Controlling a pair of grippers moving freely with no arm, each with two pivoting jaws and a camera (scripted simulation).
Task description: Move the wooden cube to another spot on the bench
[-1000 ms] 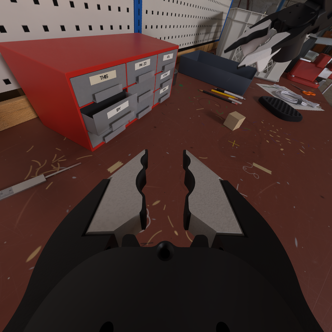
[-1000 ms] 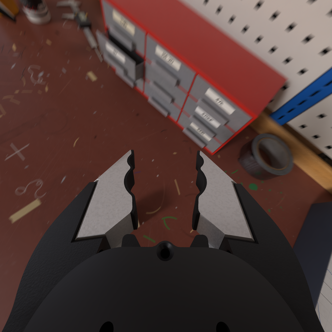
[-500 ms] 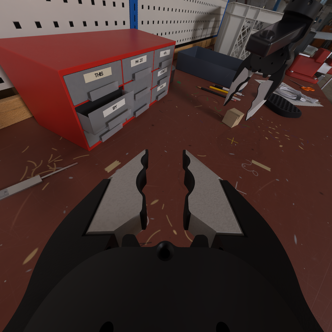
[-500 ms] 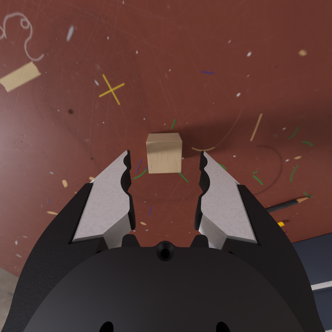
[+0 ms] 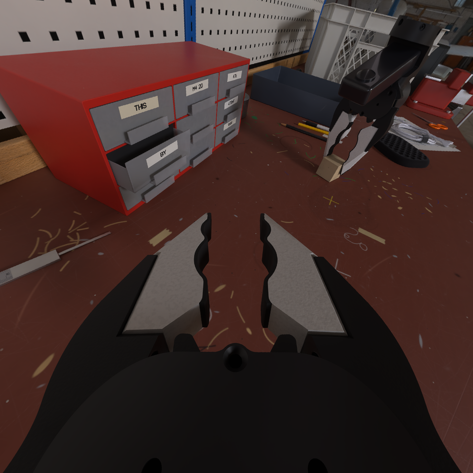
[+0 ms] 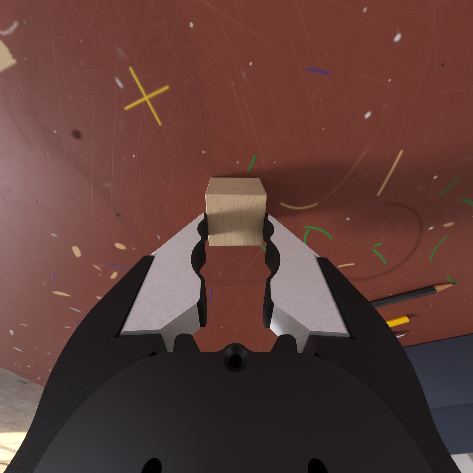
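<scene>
The wooden cube [image 6: 235, 199] rests on the dark red bench [image 6: 307, 102]. My right gripper [image 6: 235, 217] points down at it, and both fingertips press against the cube's left and right sides. The left wrist view shows the same: the right gripper [image 5: 336, 163] stands steeply over the cube [image 5: 327, 169] at the far right, with its tips on either side. My left gripper [image 5: 235, 217] is open and empty, low over the bench well in front of the cube.
A red drawer cabinet [image 5: 115, 84] with one drawer [image 5: 151, 158] pulled out stands at the back left. A dark blue bin [image 5: 294, 89], pencils [image 5: 307, 128], a black perforated pad [image 5: 401, 151] and a white crate [image 5: 345, 38] lie behind the cube. A yellow cross mark [image 6: 146, 96] is nearby.
My right gripper swung over from the cabinet, came down over the cube and closed its fingers onto the cube's sides. The left gripper has barely moved.
</scene>
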